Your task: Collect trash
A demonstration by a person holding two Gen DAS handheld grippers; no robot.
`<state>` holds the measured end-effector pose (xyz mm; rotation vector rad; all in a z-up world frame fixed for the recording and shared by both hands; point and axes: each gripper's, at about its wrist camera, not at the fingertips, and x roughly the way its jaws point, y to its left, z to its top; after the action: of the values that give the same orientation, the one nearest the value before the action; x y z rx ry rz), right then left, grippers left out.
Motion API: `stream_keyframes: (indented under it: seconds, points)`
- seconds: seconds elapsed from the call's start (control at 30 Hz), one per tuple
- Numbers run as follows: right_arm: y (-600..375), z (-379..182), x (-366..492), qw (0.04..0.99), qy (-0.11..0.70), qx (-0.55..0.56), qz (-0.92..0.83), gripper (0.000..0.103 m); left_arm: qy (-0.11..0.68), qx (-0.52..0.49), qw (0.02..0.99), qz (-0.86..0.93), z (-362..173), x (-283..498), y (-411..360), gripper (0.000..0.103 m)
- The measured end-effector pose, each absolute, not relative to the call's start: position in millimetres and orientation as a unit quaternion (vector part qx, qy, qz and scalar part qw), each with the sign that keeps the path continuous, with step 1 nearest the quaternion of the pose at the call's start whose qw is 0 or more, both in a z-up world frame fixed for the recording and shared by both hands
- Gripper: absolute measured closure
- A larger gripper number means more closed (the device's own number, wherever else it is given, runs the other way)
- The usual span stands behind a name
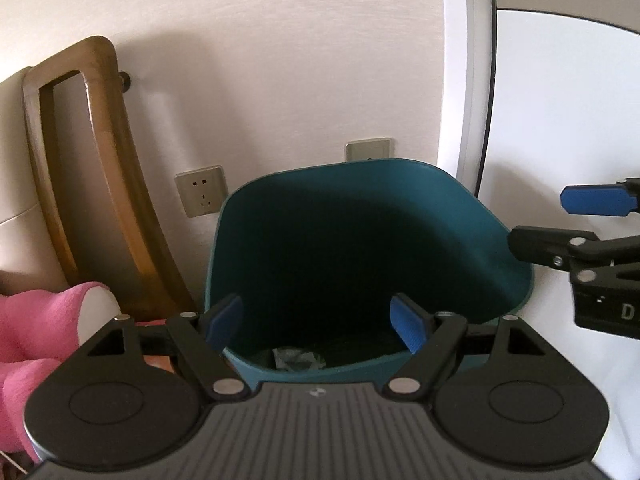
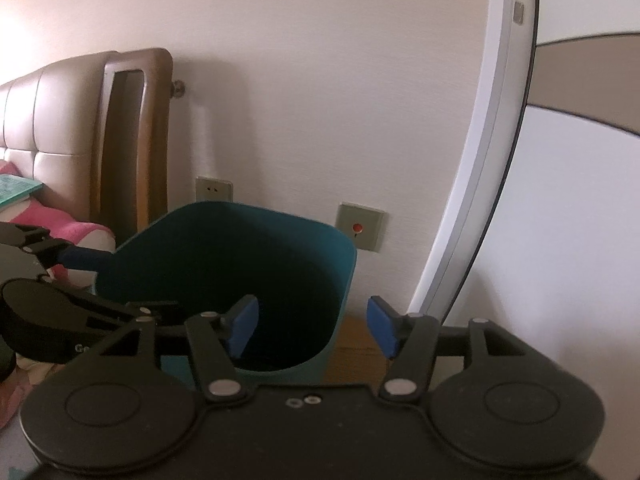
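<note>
Both grippers, left [image 1: 318, 326] and right [image 2: 314, 326], hang spread wide and empty over the teal bin [image 1: 460, 216]. Crumpled trash [image 1: 298, 358] lies at its dark bottom. A pink blanket [image 1: 36, 320] and wooden headboard [image 1: 100, 184] crowd its left; 2 sockets [image 1: 200, 196] sit on the wall behind.

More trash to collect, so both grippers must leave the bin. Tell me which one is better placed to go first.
Probably right. The right gripper is open and empty, straddling the teal bin's right wall; the left gripper, also open, sits over the bin mouth above the crumpled trash.
</note>
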<state>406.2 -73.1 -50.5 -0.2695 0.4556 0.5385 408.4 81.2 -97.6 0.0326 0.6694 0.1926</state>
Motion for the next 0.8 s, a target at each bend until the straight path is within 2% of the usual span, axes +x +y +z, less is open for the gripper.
stream_keyframes:
  seconds: [0.23, 0.47, 0.8]
  points:
    - [-86, -43, 384, 0.914, 0.245, -0.133, 0.294, 0.041, 0.329, 0.016, 0.940, 0.088, -85, 384, 81, 0.022]
    - [-108, -53, 358, 0.905, 0.235, -0.116, 0.334, 0.039, 0.321, 0.038, 0.944, 0.067, -80, 353, 71, 0.022]
    - [-142, -112, 310, 0.901, 0.208, -0.078, 0.373, 0.037, 0.304, 0.034, 0.951, 0.047, -113, 305, 77, 0.022]
